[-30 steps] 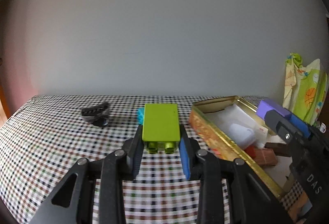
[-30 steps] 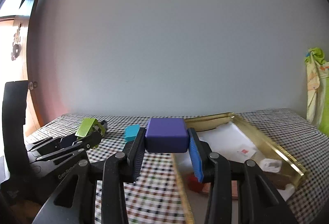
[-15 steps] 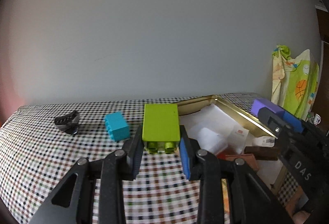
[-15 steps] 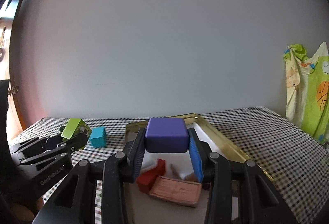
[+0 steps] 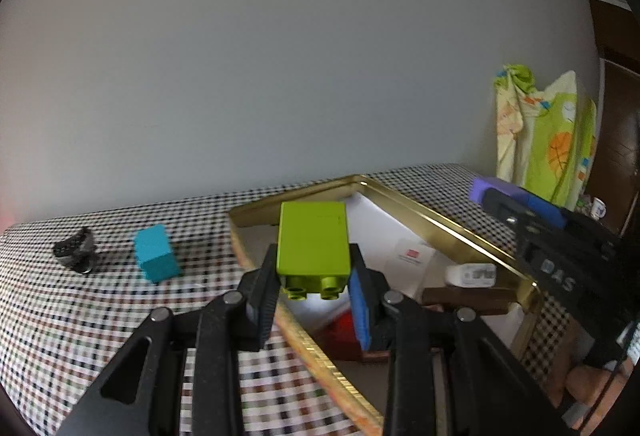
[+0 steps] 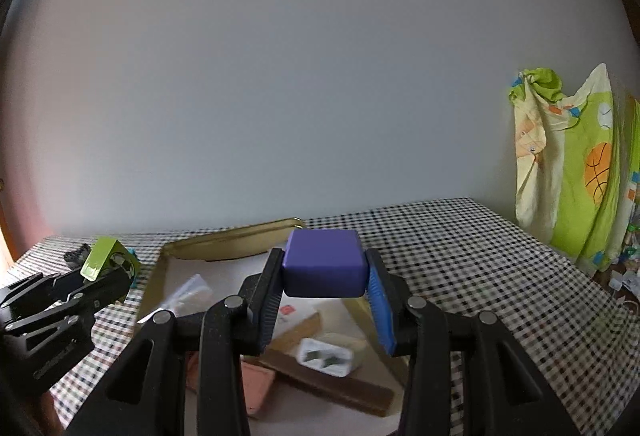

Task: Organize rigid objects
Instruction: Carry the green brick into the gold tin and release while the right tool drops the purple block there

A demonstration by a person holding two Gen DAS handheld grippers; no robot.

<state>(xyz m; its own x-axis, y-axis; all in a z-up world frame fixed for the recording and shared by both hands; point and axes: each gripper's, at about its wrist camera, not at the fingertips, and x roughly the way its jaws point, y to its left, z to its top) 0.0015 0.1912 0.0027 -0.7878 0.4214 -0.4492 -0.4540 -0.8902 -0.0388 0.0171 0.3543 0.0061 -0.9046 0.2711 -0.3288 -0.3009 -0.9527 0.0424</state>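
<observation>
My left gripper (image 5: 314,288) is shut on a lime green brick (image 5: 313,242) and holds it above the near left rim of the gold tin (image 5: 440,220). My right gripper (image 6: 325,290) is shut on a purple block (image 6: 324,262) and holds it above the same tin (image 6: 236,240). The right gripper with the purple block also shows in the left wrist view (image 5: 516,204), at the right over the tin. The left gripper with the green brick shows in the right wrist view (image 6: 106,264), at the left.
A teal block (image 5: 155,254) and a small black object (image 5: 76,250) lie on the checkered tablecloth left of the tin. The tin holds a red piece (image 5: 340,332), a brown bar (image 5: 464,296), a white plug (image 6: 326,356), a pink slab (image 6: 256,384) and paper. A green patterned cloth (image 6: 572,172) hangs at the right.
Both grippers have moved right and forward with their blocks, from beside the tin to above it. The teal block and black object now lie further left in the left wrist view.
</observation>
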